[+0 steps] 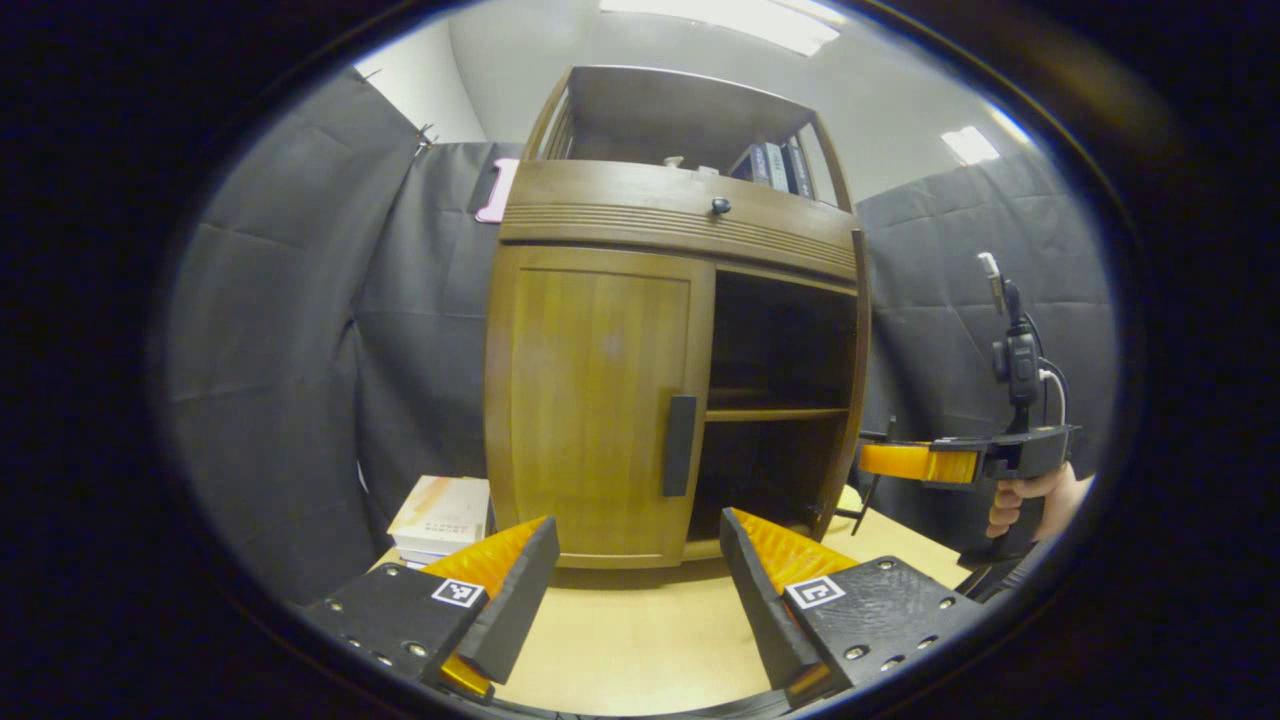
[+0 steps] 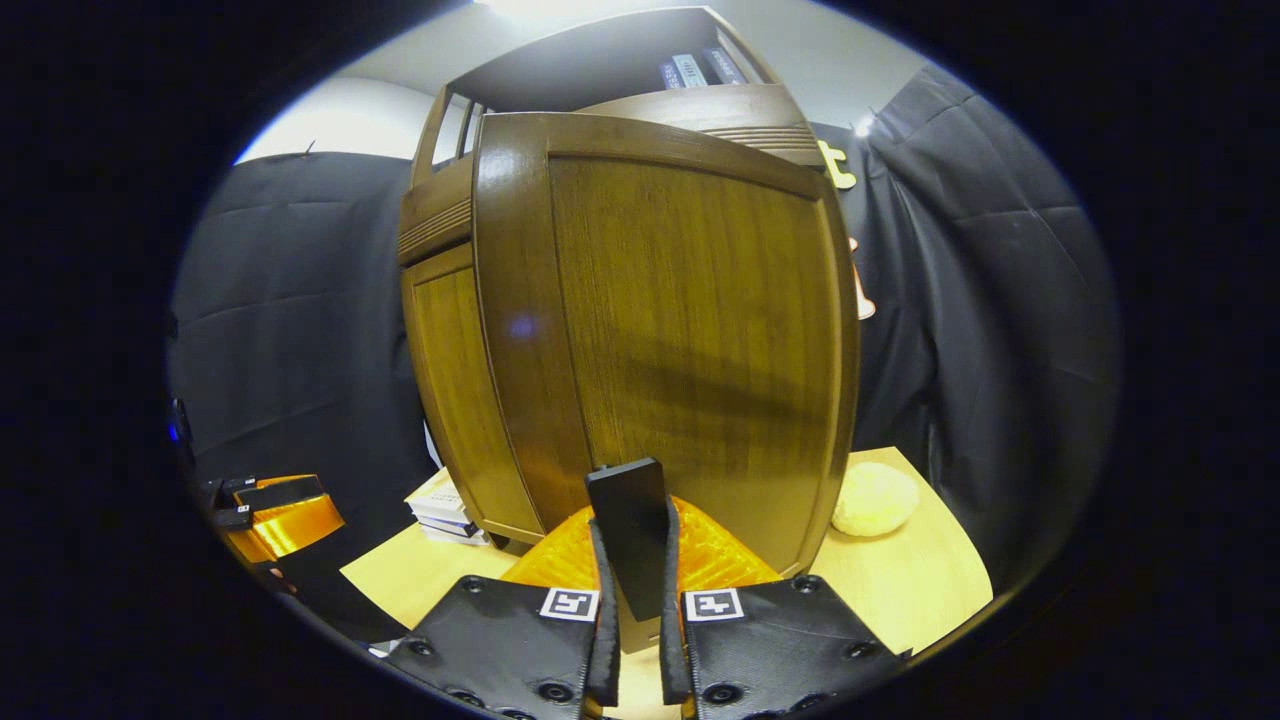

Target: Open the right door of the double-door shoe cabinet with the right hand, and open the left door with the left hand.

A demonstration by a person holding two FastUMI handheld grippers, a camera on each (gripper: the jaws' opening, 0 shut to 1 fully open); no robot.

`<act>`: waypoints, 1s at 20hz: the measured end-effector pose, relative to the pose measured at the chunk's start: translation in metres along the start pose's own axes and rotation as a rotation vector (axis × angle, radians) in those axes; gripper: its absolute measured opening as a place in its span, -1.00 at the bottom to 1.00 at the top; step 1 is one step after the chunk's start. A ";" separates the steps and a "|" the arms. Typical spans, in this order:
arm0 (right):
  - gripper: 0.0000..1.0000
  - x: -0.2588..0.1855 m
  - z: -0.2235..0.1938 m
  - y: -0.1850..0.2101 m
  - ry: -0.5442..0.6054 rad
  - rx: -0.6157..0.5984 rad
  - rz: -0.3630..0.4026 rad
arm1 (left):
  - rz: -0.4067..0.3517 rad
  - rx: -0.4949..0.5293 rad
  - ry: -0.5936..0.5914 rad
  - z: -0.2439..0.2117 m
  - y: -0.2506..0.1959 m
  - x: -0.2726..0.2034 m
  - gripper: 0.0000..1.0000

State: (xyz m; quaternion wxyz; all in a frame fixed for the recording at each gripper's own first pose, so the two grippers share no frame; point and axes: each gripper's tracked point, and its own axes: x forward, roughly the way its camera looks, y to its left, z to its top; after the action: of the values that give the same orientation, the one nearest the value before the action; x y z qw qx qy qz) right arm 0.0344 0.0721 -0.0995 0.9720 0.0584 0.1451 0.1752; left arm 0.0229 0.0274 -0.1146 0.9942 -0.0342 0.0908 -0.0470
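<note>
- Left gripper view: shoe cabinet (image 1: 680, 330) standing upright on the light wooden table (image 1: 640, 640), long axis vertical, front turned toward this camera.
- Right door (image 2: 690, 340) already swung out wide, inner shelves (image 1: 775, 412) exposed and dark; left door (image 1: 595, 400) flat against the frame, not yet opened.
- Right door's handle (image 2: 632, 530), a dark vertical bar, clamped between both fingers of the right gripper (image 2: 633, 600) in the right gripper view; jaws nearly together with only the bar between them.
- Left door's handle (image 1: 679, 445), likewise a dark bar with vertical long axis, sitting at the door's inner edge, just beside the open compartment.
- Left gripper (image 1: 640, 590) spread wide, holding nothing, apart from the cabinet and low in front of the left door.
- Judged step: right-hand part seems done or nearly so; left-hand part about to begin.
- Next move probably calls for raising and advancing the left gripper so that the fingers straddle the vertical bar, closing, then pulling in an arc about the hinge on the door's outer side.
- Further out: stack of books (image 1: 440, 520) beside the cabinet's left foot, pale round object (image 2: 874, 498) on the table near the right door, dark cloth wall behind.
</note>
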 end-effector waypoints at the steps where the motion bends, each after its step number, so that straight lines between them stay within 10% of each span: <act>1: -0.64 -0.006 -0.001 -0.005 -0.002 0.006 -0.010 | -0.009 0.003 0.005 -0.002 -0.004 -0.001 0.87; 20: -0.65 -0.096 -0.016 -0.142 -0.011 0.064 -0.155 | 0.003 0.017 0.028 -0.012 -0.068 -0.018 0.80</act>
State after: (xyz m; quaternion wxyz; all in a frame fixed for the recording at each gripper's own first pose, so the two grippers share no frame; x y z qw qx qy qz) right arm -0.0105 -0.0938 -0.1125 0.9811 0.0791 0.1493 0.0946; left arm -0.0026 -0.0392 -0.1183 0.9931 -0.0248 0.1044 -0.0469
